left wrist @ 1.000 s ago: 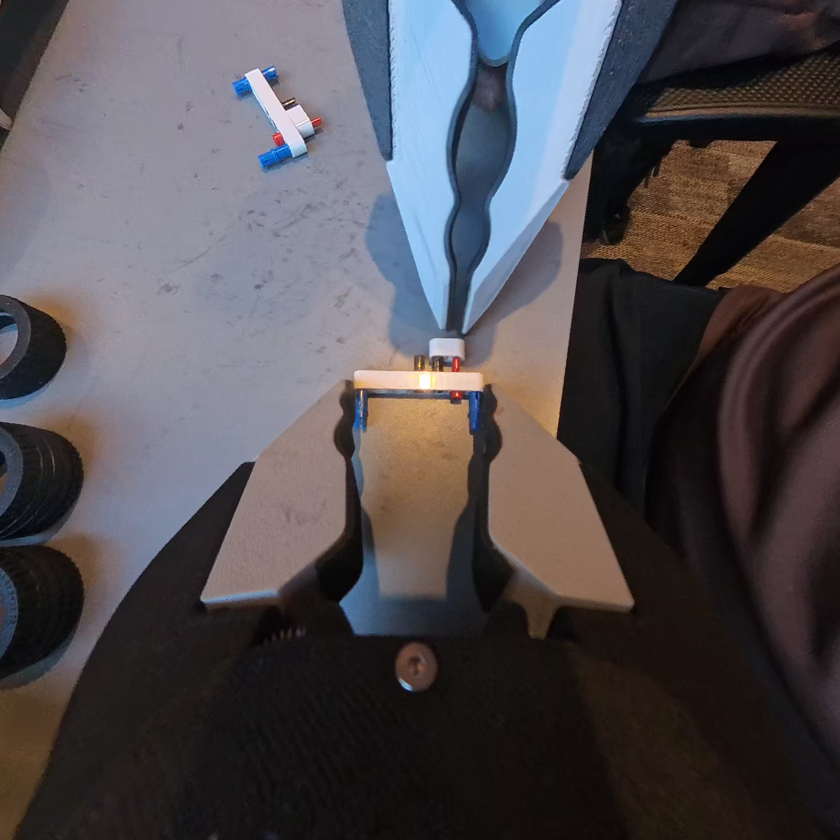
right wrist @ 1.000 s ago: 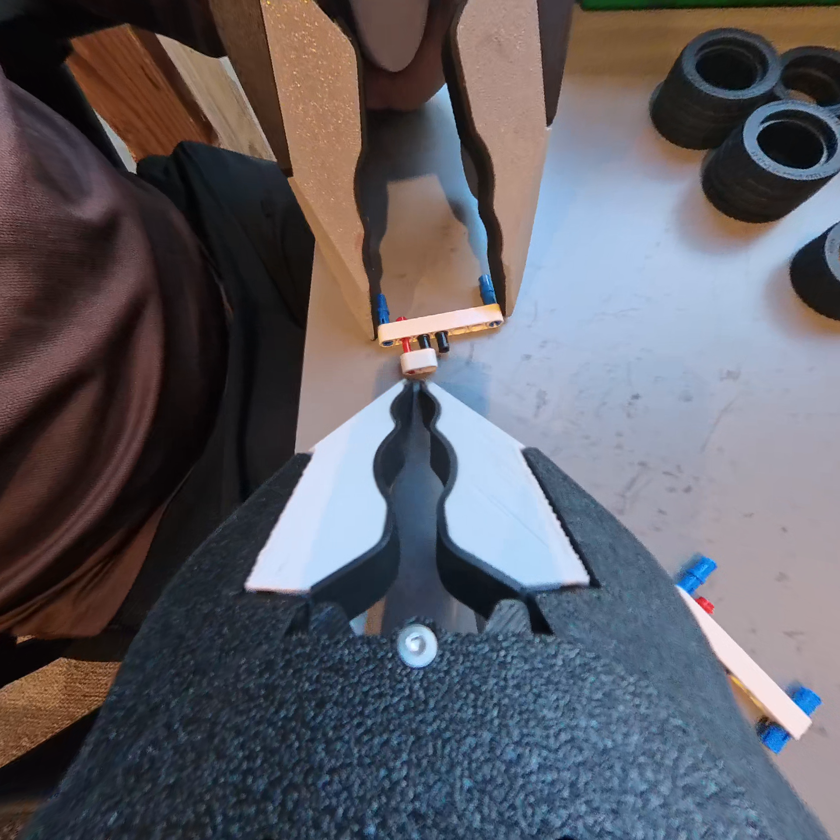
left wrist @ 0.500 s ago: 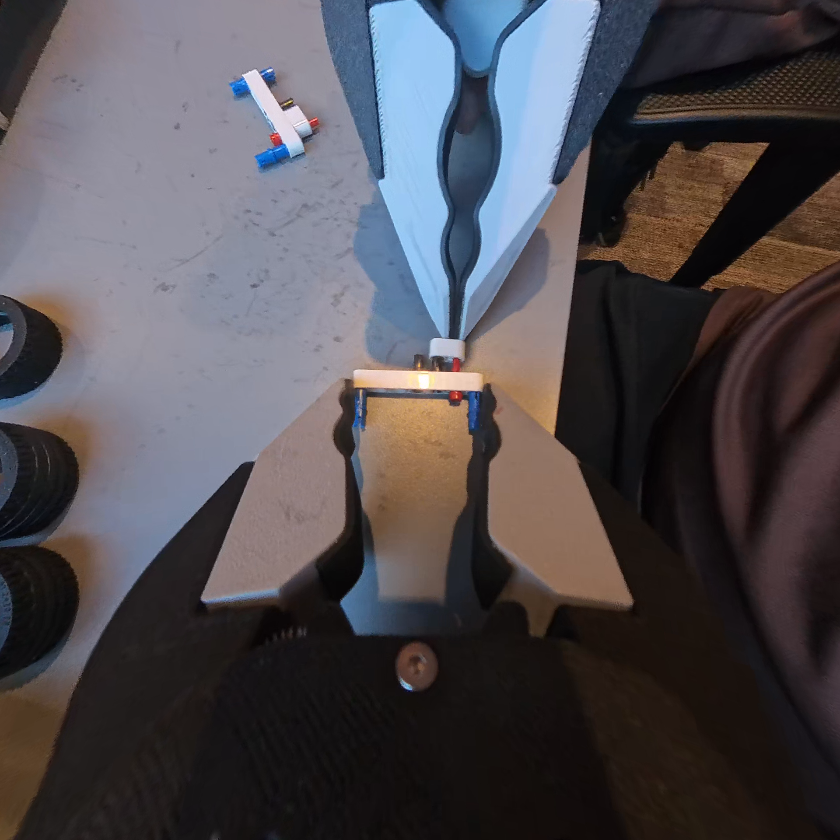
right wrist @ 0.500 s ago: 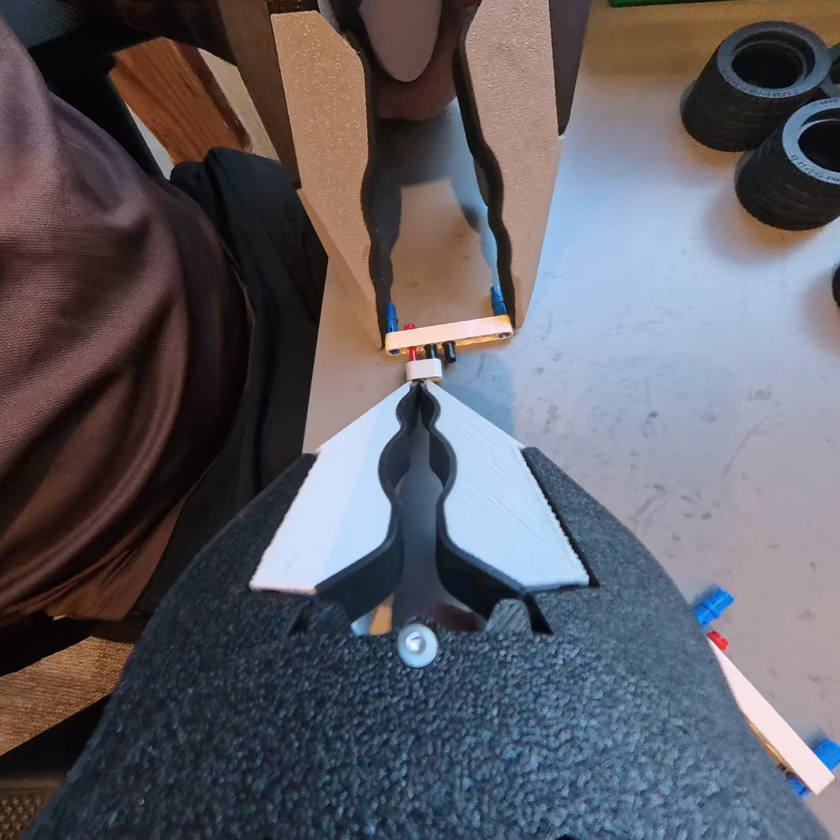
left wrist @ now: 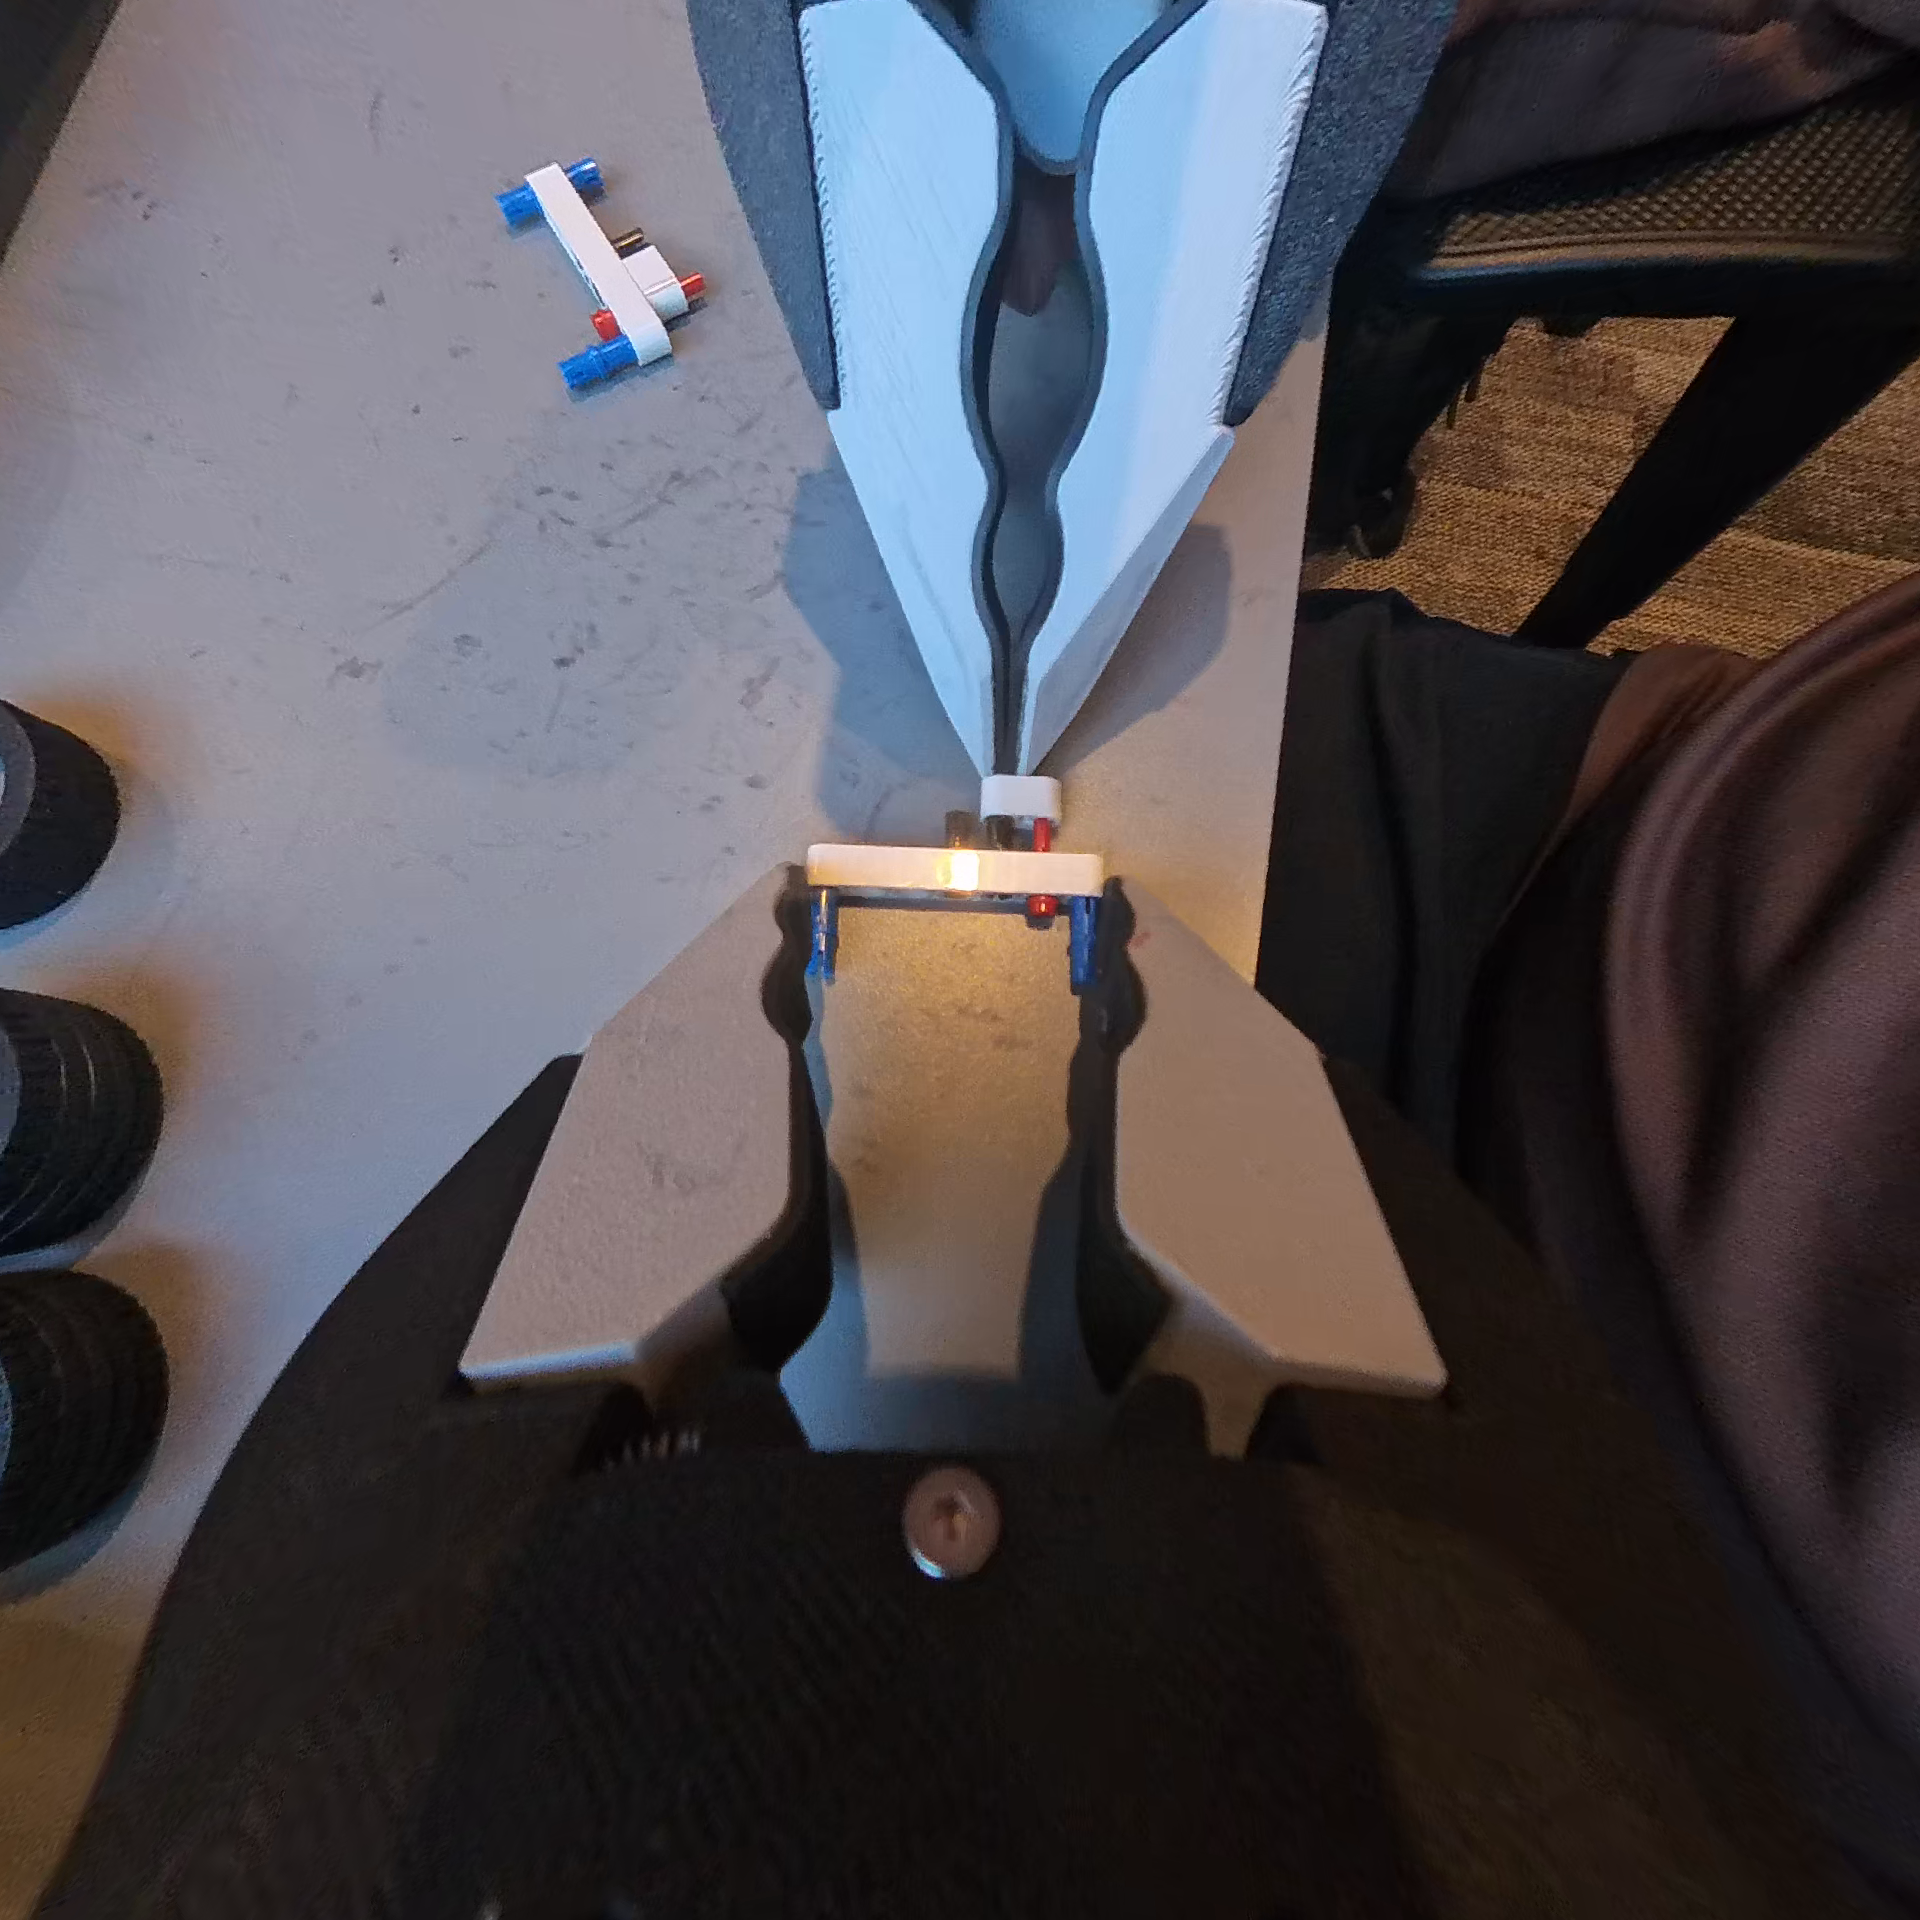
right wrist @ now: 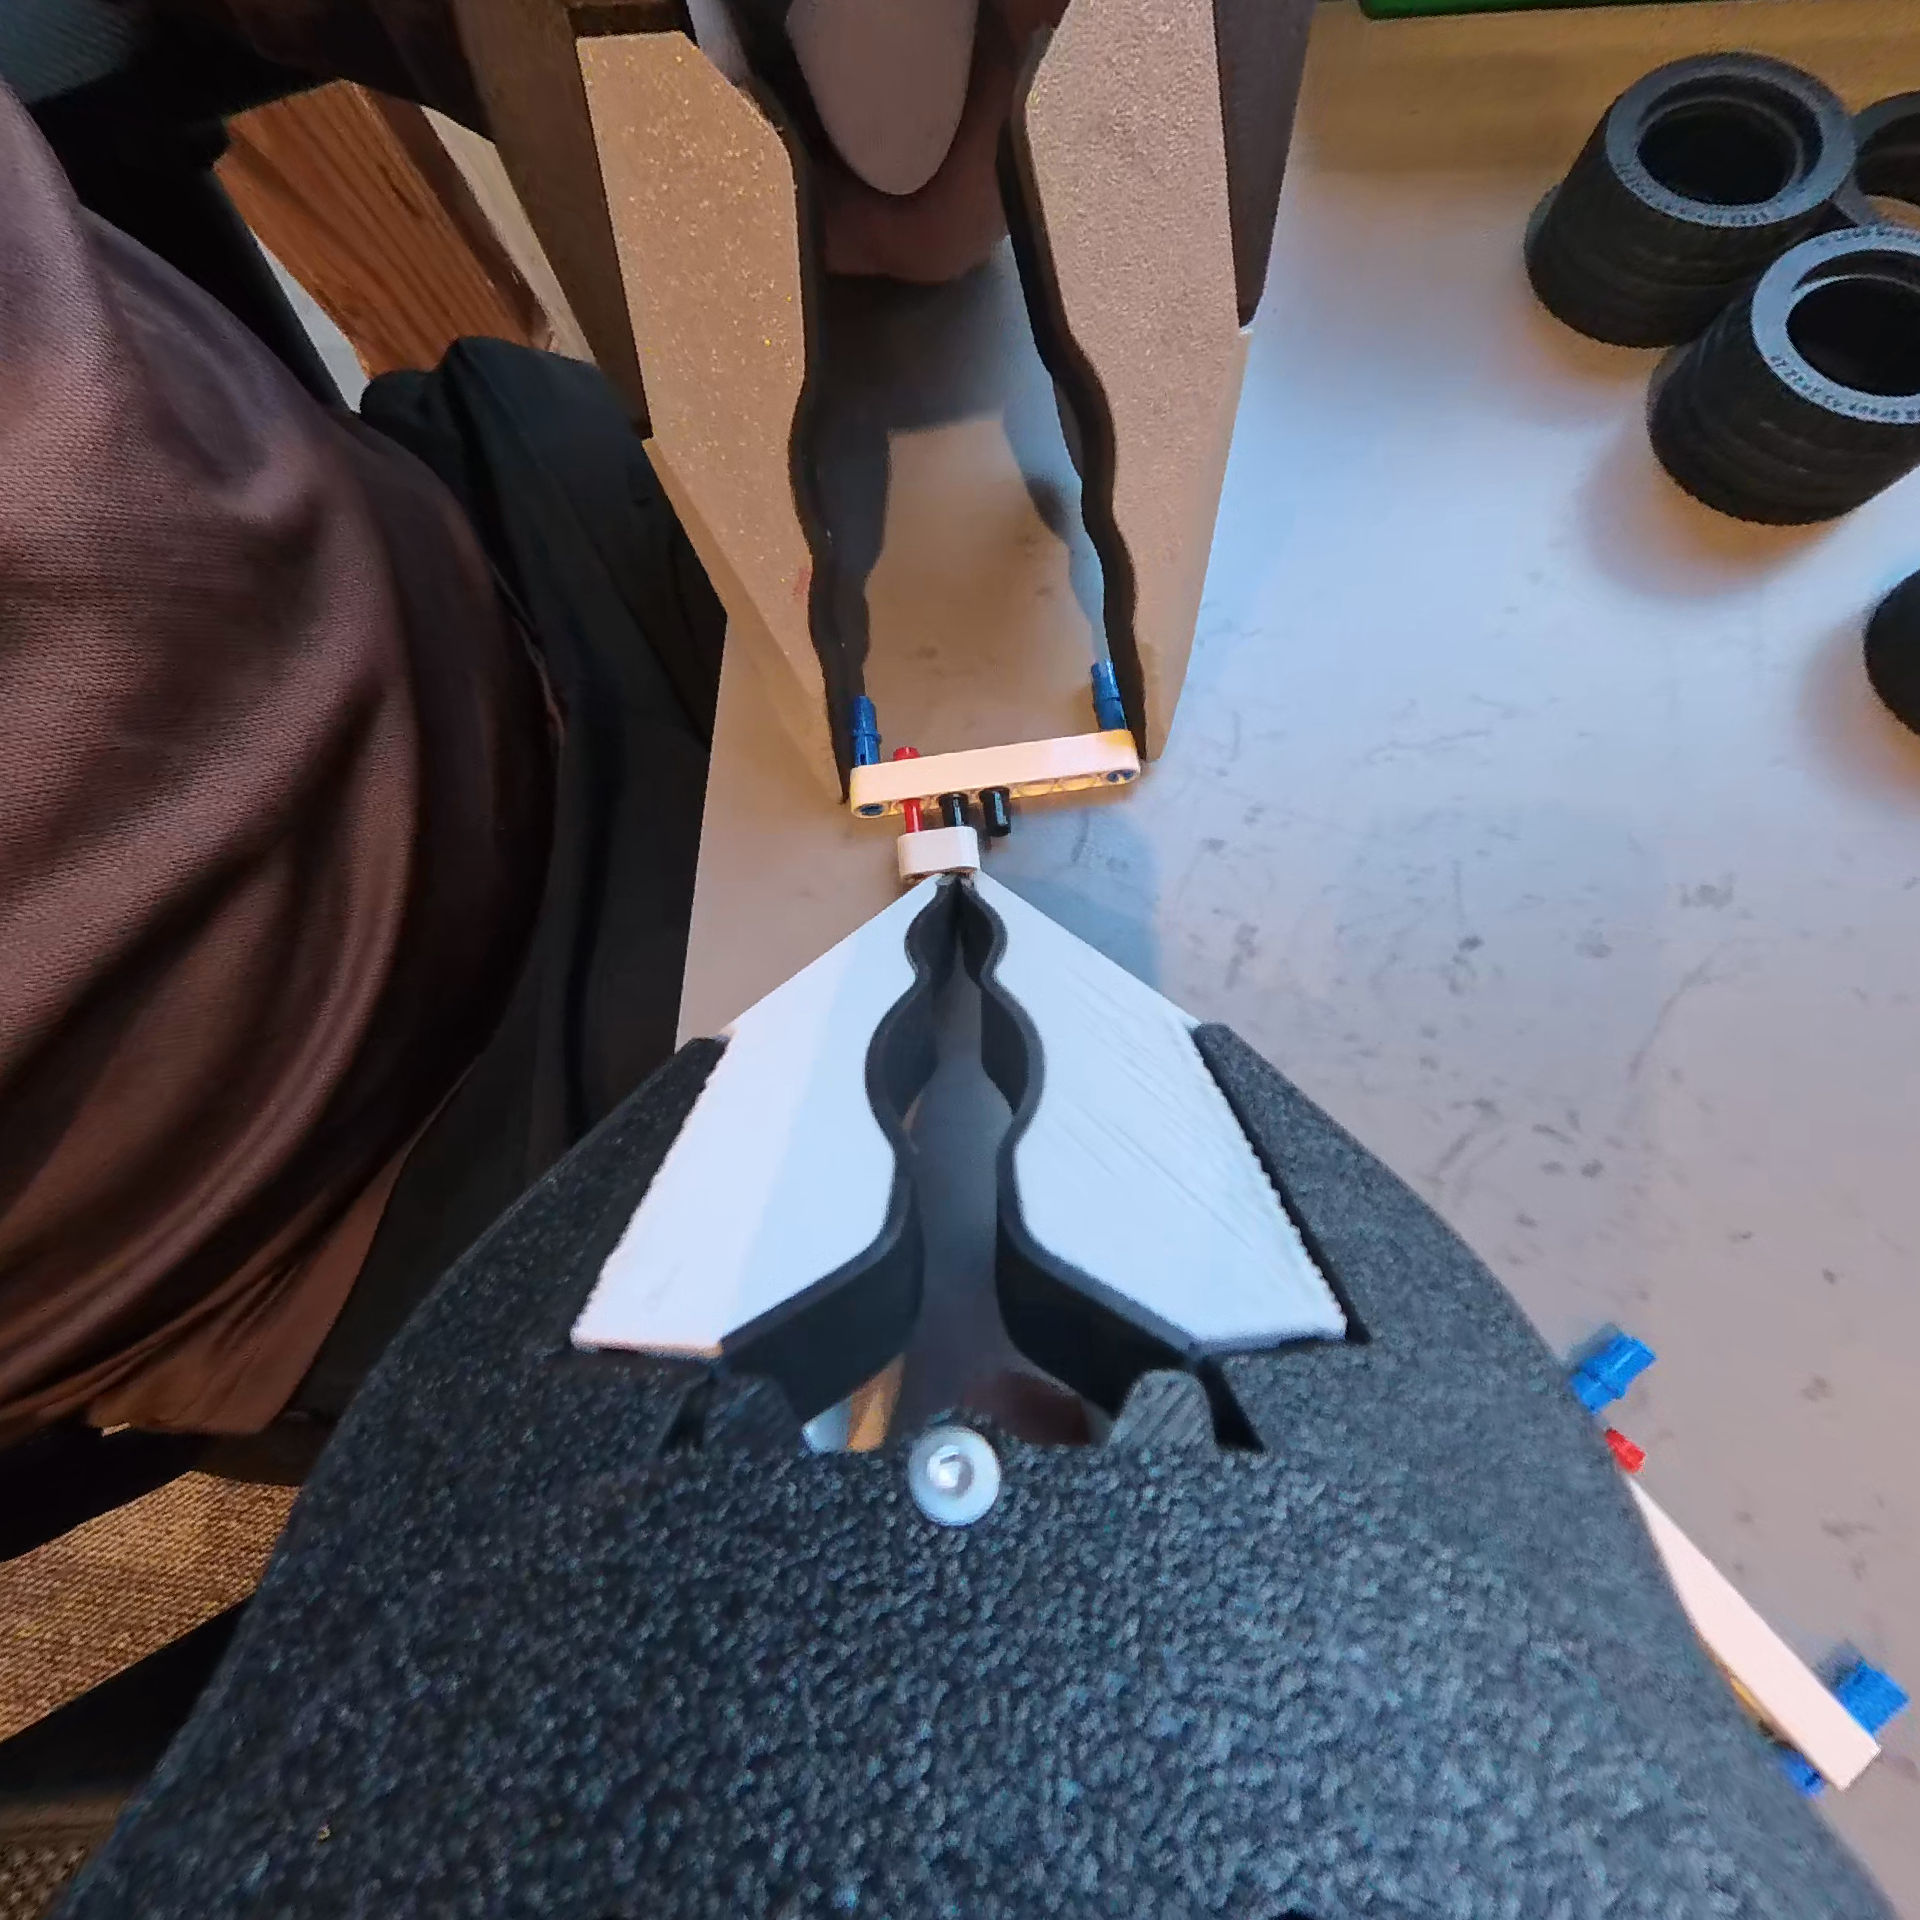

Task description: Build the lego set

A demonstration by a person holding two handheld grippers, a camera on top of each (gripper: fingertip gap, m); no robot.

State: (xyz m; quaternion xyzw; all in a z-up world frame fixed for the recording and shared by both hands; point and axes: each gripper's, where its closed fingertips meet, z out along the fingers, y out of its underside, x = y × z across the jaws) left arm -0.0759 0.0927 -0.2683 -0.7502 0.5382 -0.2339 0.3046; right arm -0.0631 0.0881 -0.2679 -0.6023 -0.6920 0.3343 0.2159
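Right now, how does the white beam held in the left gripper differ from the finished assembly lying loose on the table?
The held white beam is clamped endwise between the left gripper's jaws; the loose assembly lies free on the table. The small white connector, pinched by the right gripper, is not fully seated on the held beam; the loose assembly's sits flush. Both carry blue, red and black pins.

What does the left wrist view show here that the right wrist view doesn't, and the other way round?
Only the left wrist view shows the finished white beam assembly whole; the right wrist view crops it at the edge. Only the right wrist view shows the open holes of the black tyres and the face of the long white beam with its holes. Both show the left gripper clamping that beam and the right gripper pinching the small white connector at the beam's red and black pins.
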